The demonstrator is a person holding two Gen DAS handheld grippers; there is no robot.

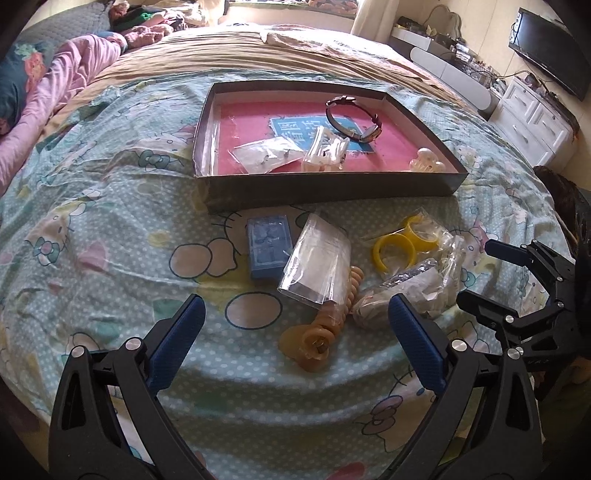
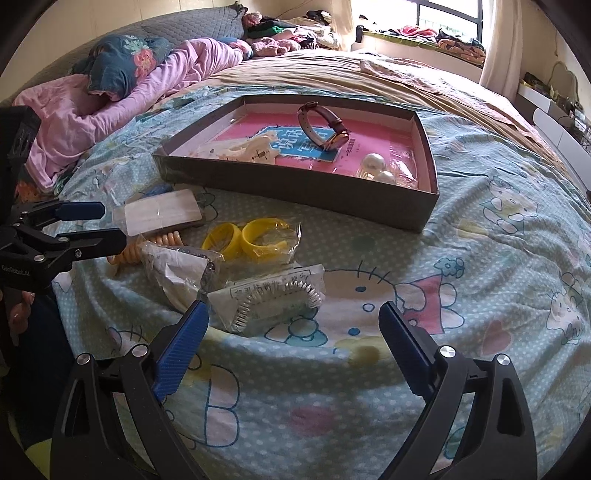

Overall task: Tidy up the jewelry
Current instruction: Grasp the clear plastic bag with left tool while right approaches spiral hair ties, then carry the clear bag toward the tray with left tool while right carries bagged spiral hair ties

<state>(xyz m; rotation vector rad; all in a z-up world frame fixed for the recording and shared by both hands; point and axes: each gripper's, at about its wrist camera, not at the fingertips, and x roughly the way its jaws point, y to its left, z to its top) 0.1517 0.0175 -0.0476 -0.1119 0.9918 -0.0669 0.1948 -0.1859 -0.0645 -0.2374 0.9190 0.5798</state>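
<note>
Directly ahead of my right gripper (image 2: pixel 291 328), fingers spread wide and empty, the bagged silver spiral bracelet (image 2: pixel 275 301) lies crosswise on the bed, short of the tray (image 2: pixel 295 192); left gripper (image 1: pixel 295 325) open too.

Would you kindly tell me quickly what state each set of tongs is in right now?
Left tongs: open, holding nothing, above the bedspread near the coiled hair tie.
Right tongs: open, holding nothing.

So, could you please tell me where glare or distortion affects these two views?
Left wrist view: the window is blown out, the clear bag glints, and fisheye bends the box edges. Right wrist view: the window is overexposed and the bed bulges; both have dark corners.
</note>
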